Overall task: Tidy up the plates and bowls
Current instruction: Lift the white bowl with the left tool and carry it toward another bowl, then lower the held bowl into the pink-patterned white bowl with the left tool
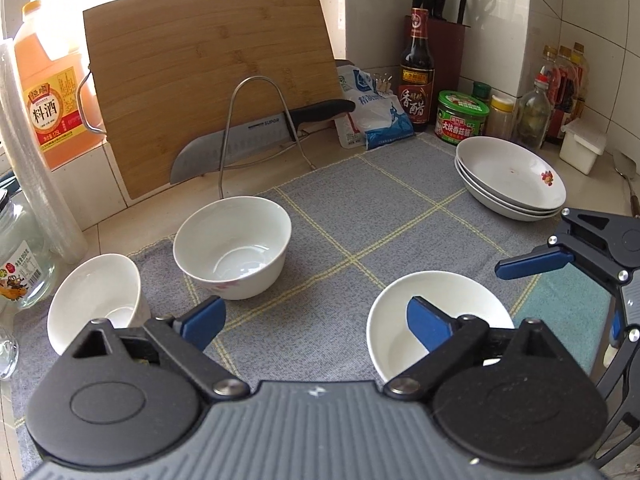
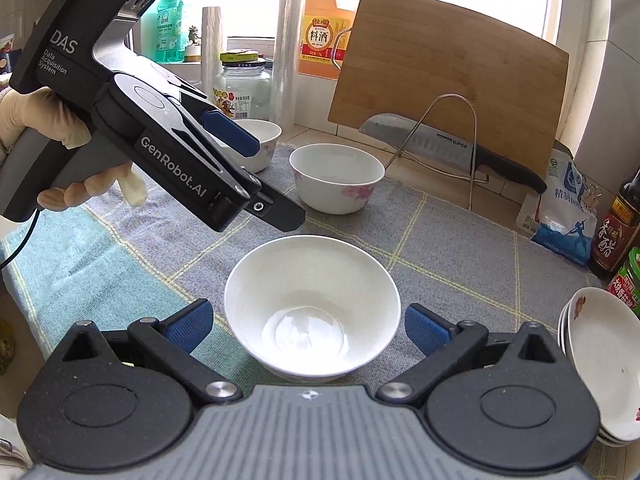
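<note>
Three white bowls stand on a grey checked cloth [image 1: 360, 216]. A plain bowl [image 2: 312, 292] sits between the fingers of my right gripper [image 2: 308, 328], which is open, with small gaps between the pads and the rim. My left gripper [image 1: 316, 324] is open and empty above the cloth; that same bowl [image 1: 390, 344] lies behind its right finger. A flowered bowl [image 1: 234, 246] stands ahead, and another bowl [image 1: 96, 304] at the left. Three stacked plates [image 1: 512, 178] rest at the far right. A gloved hand [image 2: 24, 116] holds the left gripper [image 2: 276, 180].
A bamboo cutting board [image 1: 208, 80] leans at the back with a large knife [image 1: 248, 136] in a wire rack. Bottles, a green-lidded jar [image 1: 462, 118], a salt bag [image 1: 376, 116] and a knife block [image 1: 444, 36] line the back right. A glass jar [image 1: 20, 268] stands at the left.
</note>
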Available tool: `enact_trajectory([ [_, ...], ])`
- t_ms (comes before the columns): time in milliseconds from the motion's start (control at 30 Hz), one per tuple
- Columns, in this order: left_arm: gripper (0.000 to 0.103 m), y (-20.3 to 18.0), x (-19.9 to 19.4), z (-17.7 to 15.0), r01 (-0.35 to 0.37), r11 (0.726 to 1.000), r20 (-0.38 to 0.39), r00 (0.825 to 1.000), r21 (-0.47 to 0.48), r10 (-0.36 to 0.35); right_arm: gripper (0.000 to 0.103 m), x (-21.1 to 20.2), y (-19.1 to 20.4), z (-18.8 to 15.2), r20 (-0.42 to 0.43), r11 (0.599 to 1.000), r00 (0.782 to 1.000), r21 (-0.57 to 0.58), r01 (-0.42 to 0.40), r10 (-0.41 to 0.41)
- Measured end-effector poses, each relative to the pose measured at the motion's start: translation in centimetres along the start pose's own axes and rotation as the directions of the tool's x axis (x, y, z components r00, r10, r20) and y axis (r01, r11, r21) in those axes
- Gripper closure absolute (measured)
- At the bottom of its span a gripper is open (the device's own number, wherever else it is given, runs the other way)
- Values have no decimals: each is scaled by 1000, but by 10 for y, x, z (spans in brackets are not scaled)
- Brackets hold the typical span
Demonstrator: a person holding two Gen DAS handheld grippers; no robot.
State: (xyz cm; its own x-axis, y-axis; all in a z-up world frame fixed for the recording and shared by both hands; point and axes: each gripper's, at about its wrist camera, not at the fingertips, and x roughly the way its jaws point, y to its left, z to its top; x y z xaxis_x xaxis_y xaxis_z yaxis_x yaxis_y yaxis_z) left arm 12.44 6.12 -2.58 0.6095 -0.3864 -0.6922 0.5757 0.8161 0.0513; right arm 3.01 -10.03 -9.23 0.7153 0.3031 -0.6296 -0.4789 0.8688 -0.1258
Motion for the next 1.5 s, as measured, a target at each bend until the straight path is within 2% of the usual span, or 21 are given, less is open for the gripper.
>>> enact_trajectory([
  [333,4,25,-1,12,-66,998,17,998,-25,66,0,19,2,24,7,999,1000,-34,-22,22],
  [467,4,29,1,17,-110,993,12,994,-42,111,0,24,-7,32,13,998,998,-45,-54,55],
  [800,4,25,10,42,-206,966,-20,979,-159,205,0,26,-43,51,37,975,984,-144,-167,174],
  [933,4,26,22,52,-234,959,-42,972,-161,230,0,32,-54,58,44,968,979,-164,-187,197],
  [1133,4,39,44,62,-225,966,-75,973,-124,217,0,52,-61,70,52,977,983,-124,-171,179],
  [1500,4,68,84,67,-136,990,-141,981,-40,129,0,95,-63,80,-1,988,990,-63,-143,144],
])
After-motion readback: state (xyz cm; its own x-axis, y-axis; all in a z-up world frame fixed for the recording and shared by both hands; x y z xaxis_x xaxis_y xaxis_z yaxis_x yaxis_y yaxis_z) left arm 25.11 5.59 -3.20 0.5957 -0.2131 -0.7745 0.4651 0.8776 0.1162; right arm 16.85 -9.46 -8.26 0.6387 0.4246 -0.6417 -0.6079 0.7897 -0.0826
